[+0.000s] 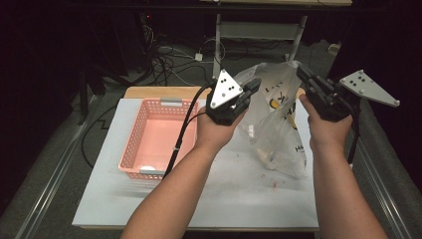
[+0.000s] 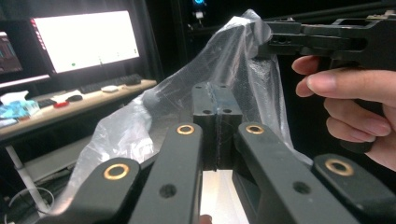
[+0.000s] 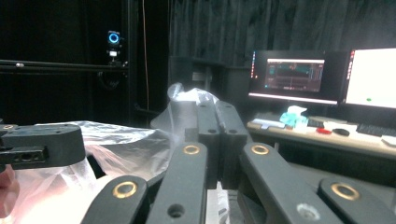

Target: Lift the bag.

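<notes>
Clear plastic bag (image 1: 276, 115) hangs pinched in both closed jaws, left gripper (image 1: 251, 87) and right gripper (image 1: 304, 74); its contents are blurred.

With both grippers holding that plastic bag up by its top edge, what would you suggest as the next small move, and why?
Probably carry the plastic bag sideways toward the pink basket. The left gripper and right gripper are each shut on the bag's rim, its lower part appears to still touch the table, and something small lies inside near the bottom, so the basket looks like the likely destination.

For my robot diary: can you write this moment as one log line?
left gripper: shut on bag | right gripper: shut on bag | bag: held up above table | basket: on table
</notes>
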`<state>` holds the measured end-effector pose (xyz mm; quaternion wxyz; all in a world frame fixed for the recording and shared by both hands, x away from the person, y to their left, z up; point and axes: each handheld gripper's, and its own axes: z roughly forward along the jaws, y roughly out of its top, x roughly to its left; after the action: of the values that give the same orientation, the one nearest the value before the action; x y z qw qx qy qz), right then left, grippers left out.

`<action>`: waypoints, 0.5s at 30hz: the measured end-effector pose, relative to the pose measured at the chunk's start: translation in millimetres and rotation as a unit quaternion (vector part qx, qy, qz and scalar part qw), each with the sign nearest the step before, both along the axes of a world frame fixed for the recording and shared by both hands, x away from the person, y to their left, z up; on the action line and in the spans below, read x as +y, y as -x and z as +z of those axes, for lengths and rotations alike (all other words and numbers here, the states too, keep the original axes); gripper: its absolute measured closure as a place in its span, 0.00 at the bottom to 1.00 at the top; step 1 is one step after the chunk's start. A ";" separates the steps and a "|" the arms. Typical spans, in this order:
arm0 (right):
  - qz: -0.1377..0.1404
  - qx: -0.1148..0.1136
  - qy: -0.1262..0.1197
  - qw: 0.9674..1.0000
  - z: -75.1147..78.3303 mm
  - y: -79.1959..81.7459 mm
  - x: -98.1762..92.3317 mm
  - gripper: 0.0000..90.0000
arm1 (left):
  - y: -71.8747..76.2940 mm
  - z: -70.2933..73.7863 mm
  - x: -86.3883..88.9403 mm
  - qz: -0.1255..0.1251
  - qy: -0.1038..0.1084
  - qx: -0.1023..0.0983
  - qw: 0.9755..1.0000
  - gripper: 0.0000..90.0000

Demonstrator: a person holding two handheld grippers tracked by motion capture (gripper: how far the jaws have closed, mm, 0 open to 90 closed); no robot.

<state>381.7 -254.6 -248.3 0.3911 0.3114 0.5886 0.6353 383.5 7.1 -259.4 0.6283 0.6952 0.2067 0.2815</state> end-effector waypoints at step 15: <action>-0.019 -0.022 -0.002 1.000 18.1 -10.4 -0.6 1.00 | -8.5 22.6 5.8 0.006 0.035 -0.023 0.999 0.99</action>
<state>392.1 -255.1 -230.2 0.4156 0.3094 0.5727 0.6352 391.9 12.8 -236.8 0.6549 0.6648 0.2060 0.2945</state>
